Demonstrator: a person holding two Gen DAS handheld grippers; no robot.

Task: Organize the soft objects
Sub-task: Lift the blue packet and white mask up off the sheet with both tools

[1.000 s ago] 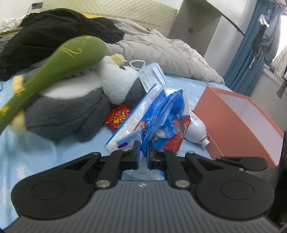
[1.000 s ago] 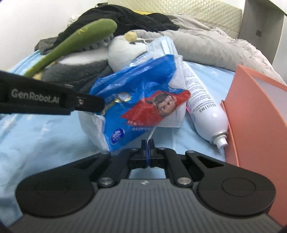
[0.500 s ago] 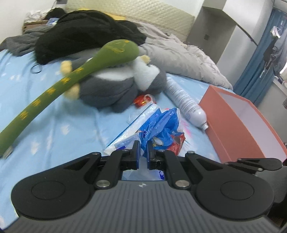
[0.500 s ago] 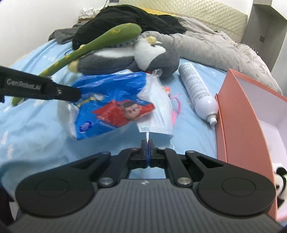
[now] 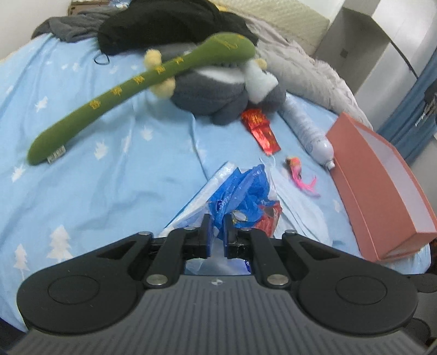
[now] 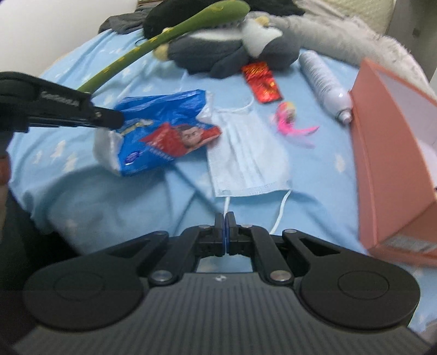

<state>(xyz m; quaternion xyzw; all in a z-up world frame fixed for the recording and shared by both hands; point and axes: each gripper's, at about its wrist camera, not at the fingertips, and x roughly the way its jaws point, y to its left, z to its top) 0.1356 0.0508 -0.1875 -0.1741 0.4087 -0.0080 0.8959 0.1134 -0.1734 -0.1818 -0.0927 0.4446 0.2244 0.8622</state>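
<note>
Bed: blue sheet (image 5: 114, 174), bare left of the jaws.
Left gripper (image 5: 217, 229): clamped on blue bag (image 6: 161, 131).
Right gripper (image 6: 225, 232): pinching mask (image 6: 247, 155) ear loop.
Box (image 6: 390, 153): rim right of the jaws.
Plush (image 5: 218, 90): far ahead.

- Bed (image 5: 114, 174): light blue sheet with white tree print.
- White spray bottle (image 5: 307, 129) lies on its side, nozzle just beside the orange box (image 5: 382, 191).
- Red foil packet (image 5: 260, 133) lies flat near the bottle.
- Blue curtain (image 5: 409, 109) hangs at the far right.
- Quilted headboard (image 5: 286, 24) stands behind.
</note>
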